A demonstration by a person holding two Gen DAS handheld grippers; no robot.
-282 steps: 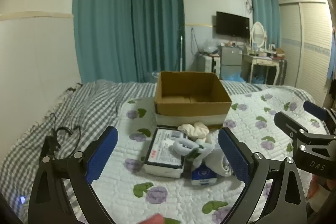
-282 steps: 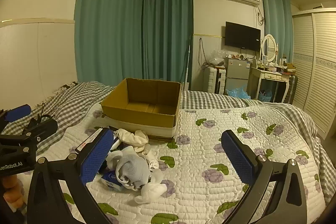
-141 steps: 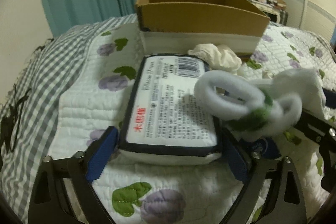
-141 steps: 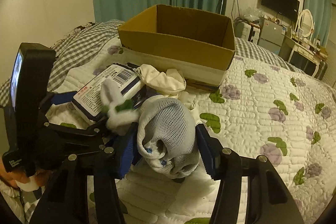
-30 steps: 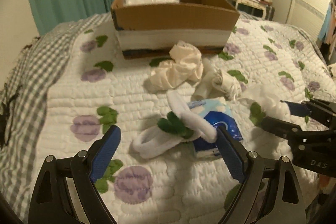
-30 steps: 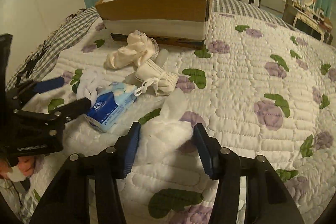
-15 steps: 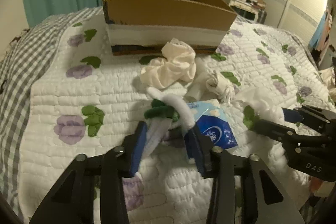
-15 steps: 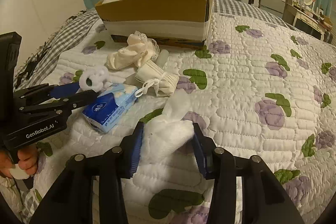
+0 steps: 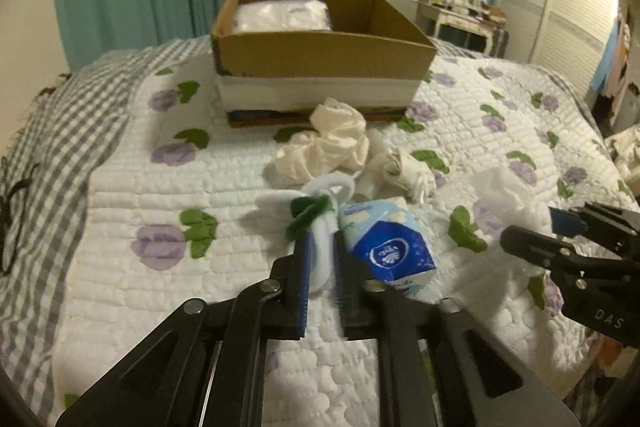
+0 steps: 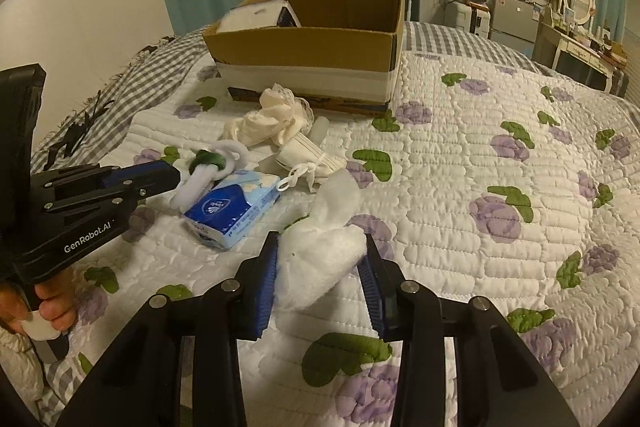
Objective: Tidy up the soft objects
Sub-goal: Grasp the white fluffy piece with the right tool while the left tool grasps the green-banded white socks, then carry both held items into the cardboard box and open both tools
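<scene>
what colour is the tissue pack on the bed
Blue and white tissue pack, lying on the quilt; clearest in the right wrist view.

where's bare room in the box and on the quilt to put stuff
Box: its right part is bare; a white pack fills the far-left corner. Quilt: open all along the right of the box and the pile. Crowded: in front of the box, around the cream cloth and tissue pack.

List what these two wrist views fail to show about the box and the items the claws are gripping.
- Cardboard box floor: hidden by its front wall in both views; only a white pack shows.
- White and green fuzzy loops: lower end pinched in the left claw, blurred.
- Fluffy white cloth: underside hidden; the right claw is closing on it.
- Tissue pack lettering: too small.
</scene>
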